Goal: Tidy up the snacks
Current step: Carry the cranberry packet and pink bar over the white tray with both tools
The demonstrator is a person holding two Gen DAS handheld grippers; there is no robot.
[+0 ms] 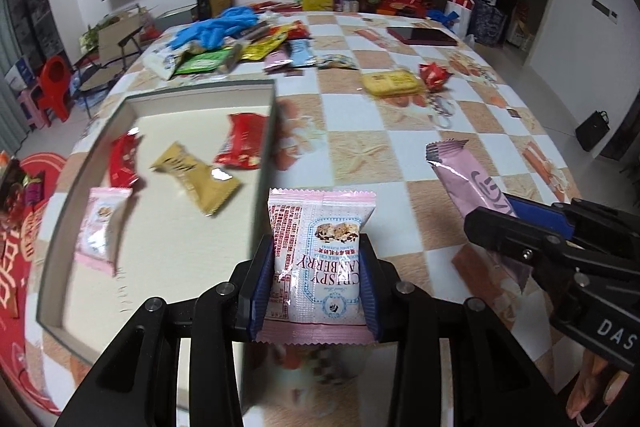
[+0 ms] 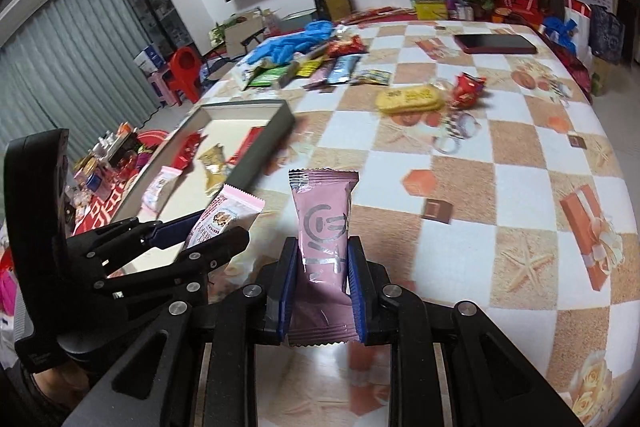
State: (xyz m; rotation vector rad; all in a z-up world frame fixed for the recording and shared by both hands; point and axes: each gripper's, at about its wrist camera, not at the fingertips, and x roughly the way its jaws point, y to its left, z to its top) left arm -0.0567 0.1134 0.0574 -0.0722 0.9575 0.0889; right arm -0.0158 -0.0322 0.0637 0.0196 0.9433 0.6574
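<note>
Roughly midway: the shallow box [image 1: 276,115] already contains four snacks, while a heap of snack packets [image 1: 256,47] beyond the box waits. Just right of the box, the left gripper [image 1: 318,277] clamps a pink cranberry crisp packet [image 1: 320,259], and the right gripper [image 2: 322,281] pinches a mauve snack bar [image 2: 323,227], both lengthwise, pointing away from the fingers
</note>
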